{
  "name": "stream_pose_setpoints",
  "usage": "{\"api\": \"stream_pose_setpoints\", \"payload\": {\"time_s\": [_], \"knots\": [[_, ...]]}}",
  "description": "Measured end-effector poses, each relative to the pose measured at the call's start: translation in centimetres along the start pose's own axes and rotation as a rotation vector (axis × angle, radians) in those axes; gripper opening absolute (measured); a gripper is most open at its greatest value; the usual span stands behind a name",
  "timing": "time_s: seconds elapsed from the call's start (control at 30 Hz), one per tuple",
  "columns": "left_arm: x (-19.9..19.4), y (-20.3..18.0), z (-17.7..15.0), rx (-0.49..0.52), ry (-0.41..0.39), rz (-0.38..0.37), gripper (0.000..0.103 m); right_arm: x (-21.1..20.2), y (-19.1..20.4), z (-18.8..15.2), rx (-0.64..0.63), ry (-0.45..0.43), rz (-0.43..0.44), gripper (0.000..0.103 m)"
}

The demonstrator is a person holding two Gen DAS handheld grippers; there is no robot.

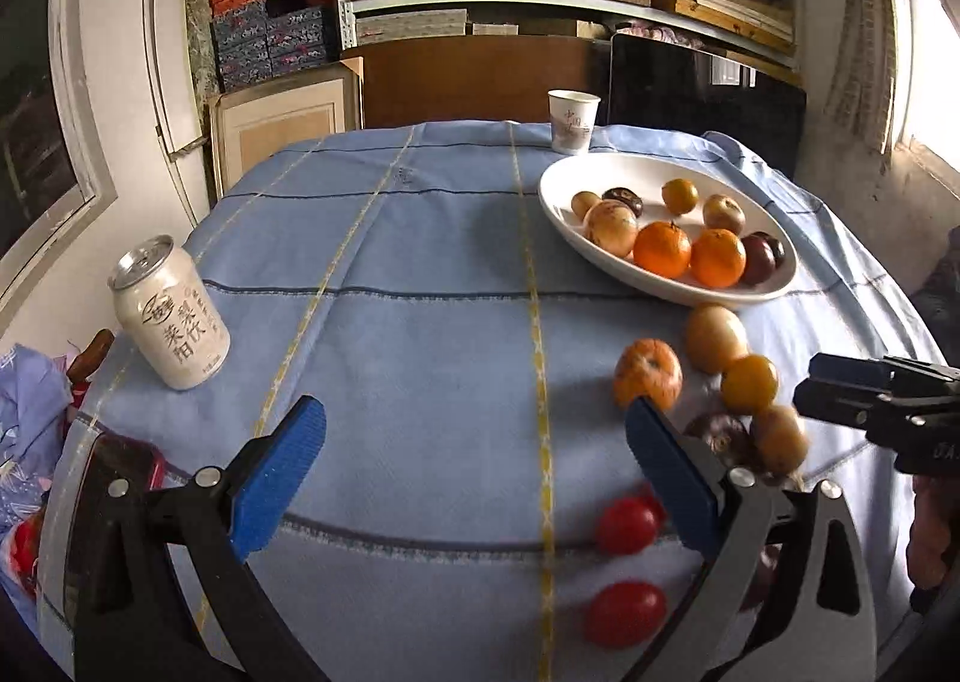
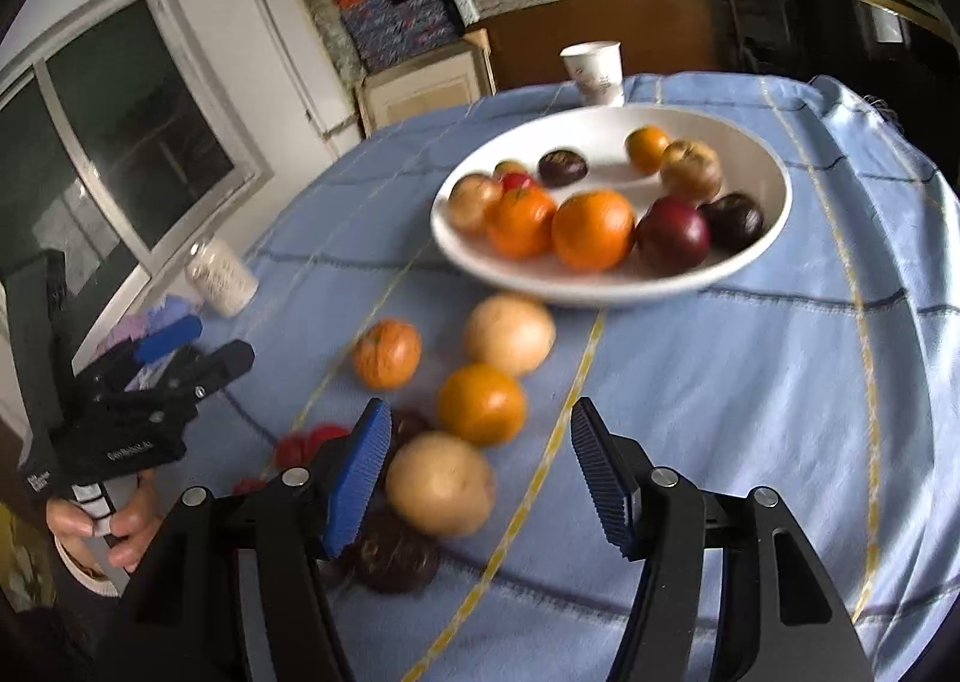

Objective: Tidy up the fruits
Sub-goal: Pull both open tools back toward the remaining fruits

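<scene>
My left gripper [image 1: 474, 478] stands wide open with nothing between its jaws; my right gripper [image 2: 480, 478] is partly open and also holds nothing.

The white bowl [image 1: 600, 166] holds nine fruits as far as I can count from the right view: three oranges, three tan ones, two dark purple, one dark red, plus a small red thing half hidden behind an orange (so perhaps ten).

Loose on the blue cloth [image 1: 390, 358] lie a striped orange [image 1: 647, 379], a tan fruit [image 1: 715, 337], an orange one [image 1: 749, 383], another tan one [image 1: 779, 438], a dark purple fruit [image 1: 720, 436] and two red tomatoes [image 1: 627, 526]. One can [image 1: 171, 316] and one paper cup [image 1: 571, 119] stand on the cloth too.

The right view is blurred, and the left finger there covers part of the purple fruit. The loose fruits lie just ahead of my right gripper, toward its left finger, and beside my left gripper's right finger.
</scene>
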State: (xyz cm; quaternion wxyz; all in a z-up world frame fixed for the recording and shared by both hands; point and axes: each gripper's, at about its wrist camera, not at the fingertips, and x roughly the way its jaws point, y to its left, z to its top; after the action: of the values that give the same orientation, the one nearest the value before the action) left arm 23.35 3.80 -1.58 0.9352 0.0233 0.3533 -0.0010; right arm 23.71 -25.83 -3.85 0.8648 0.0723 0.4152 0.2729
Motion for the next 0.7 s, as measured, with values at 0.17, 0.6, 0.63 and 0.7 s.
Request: {"api": "stream_pose_setpoints", "payload": {"time_s": [0.17,0.6,0.63,0.7], "knots": [[-0.4,0.5,-0.4,-0.021,0.002,0.005,0.098,0.8,1.0,-0.8,-0.039,0.055,-0.001,0.063],[-0.2,1.6,-0.2,-0.089,0.037,-0.056,0.098,2.1,1.2,-1.2,-0.062,0.104,-0.024,0.057],[-0.2,1.7,-0.2,-0.095,0.043,-0.061,0.098,2.1,1.2,-1.2,-0.063,0.107,-0.021,0.054],[-0.2,1.8,-0.2,-0.101,0.043,-0.061,0.098,2.2,1.2,-1.2,-0.065,0.110,-0.009,0.051]]}}
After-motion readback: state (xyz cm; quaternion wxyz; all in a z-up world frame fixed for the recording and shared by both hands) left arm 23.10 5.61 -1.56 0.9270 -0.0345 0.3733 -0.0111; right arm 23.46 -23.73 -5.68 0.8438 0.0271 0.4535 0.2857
